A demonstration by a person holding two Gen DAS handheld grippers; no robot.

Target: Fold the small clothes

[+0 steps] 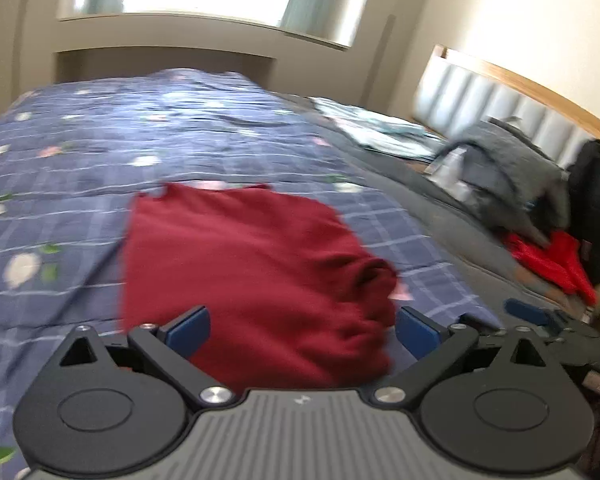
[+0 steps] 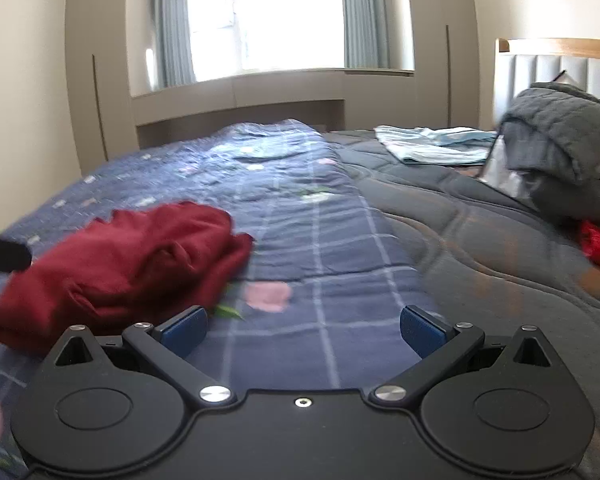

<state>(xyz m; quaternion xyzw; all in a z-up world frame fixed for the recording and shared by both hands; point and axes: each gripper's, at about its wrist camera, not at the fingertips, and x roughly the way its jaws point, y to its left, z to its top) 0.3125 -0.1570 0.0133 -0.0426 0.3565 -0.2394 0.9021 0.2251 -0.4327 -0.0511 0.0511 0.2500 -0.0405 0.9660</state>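
A blue checked bedspread (image 2: 332, 240) covers the bed beneath a bright window (image 2: 268, 16), padded headboard (image 2: 560, 68) at right.

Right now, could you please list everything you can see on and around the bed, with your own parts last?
dark red garment: one, dark red, bunched on the blue bedspread, in front of the left claw
bedspread: one, blue check with flowers, covering the bed
grey quilt: one, dark grey, beside the bedspread
light blue clothes: a flat pile, pale blue, far end of the grey quilt
grey jacket: one, grey, heaped by the headboard
bright red cloth: one, bright red, under the grey jacket
headboard: one, grey padding with wood frame, at right
window: one, bright, curtained, far wall
left claw: open, empty
right claw: open, empty, over the bedspread
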